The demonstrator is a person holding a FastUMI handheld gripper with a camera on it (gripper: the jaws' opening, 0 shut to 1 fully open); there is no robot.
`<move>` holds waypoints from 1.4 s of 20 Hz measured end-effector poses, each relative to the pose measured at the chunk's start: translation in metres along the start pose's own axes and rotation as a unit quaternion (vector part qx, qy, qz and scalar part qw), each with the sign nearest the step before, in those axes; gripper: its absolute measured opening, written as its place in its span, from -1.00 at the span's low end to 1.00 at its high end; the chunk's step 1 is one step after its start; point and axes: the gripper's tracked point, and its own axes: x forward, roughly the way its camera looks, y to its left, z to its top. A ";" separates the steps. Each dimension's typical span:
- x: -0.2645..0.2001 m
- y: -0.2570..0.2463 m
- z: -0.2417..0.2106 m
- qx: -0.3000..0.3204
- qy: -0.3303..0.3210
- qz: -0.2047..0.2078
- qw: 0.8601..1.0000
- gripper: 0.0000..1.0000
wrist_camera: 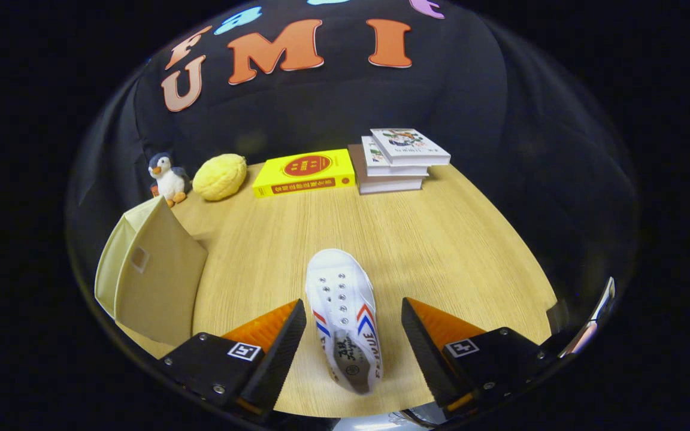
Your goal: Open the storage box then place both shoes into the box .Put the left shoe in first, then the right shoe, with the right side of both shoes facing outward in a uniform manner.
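My gripper (354, 335) hangs over the near part of the tabletop (441, 239) with its fingers (279, 347) spread wide apart, holding nothing. A white shoe (345, 317) with red and blue stripes lies on the wood between them, its heel end nearest me and its toe pointing away, past the fingertips. There is a visible gap of bare wood on each side of the shoe, so neither finger touches it. To the left of the shoe and well apart from it stands the beige storage box (150, 287), close to the tabletop's left edge; I see a flat panel with a small window in it, and I cannot tell whether the box is open. Beyond the shoe the wood lies bare for a wide stretch up to the back edge, where a row of things sits against the dark wall: a toy penguin (168, 178) farthest left, a yellow plush lump (220, 176) beside it, a yellow book (304, 172) lying flat, and a stack of books (396, 158). To the right of the shoe the tabletop is bare out to its curved edge.
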 end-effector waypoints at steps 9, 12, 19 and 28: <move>0.040 -0.003 -0.046 0.006 0.066 0.018 0.998 0.26; 0.050 -0.001 -0.055 0.018 0.085 0.039 0.996 -0.08; 0.049 -0.007 -0.048 0.010 0.065 0.012 0.998 -0.99; -0.013 0.061 0.016 0.065 0.008 0.062 0.996 -1.00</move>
